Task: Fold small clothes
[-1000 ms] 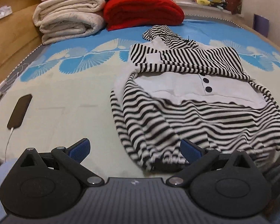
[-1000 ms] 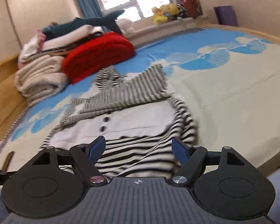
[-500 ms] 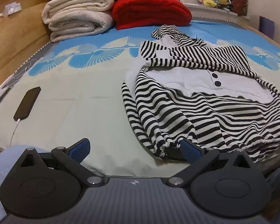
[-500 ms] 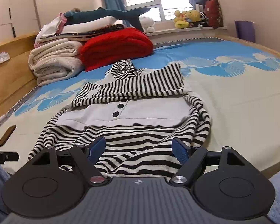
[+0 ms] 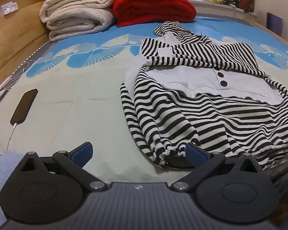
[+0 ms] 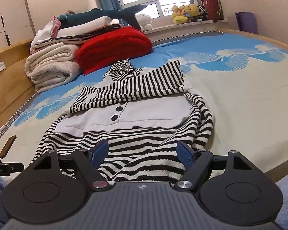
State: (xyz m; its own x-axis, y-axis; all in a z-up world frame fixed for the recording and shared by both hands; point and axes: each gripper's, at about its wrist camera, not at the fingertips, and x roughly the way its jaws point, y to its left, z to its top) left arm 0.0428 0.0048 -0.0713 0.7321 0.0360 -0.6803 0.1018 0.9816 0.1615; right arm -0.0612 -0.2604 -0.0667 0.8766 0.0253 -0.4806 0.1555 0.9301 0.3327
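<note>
A: Where does the striped garment [image 5: 211, 103] lie?

B: On the bed [image 5: 76, 99], at its near edge. The left gripper [image 5: 138, 151] is spread apart and empty, with the hem beside its right finger. The right gripper [image 6: 143, 153] is also spread apart, and the hem lies between its fingers.

A: What does only one view show?

B: The left view shows the whole phone [image 5: 24, 106] near the bed's left edge. The right view shows the shark toy [image 6: 103, 16] on the folded blankets [image 6: 53, 67].

Garment [image 5: 211, 103] on bed [image 5: 86, 88], phone [image 5: 24, 106] to its left.
</note>
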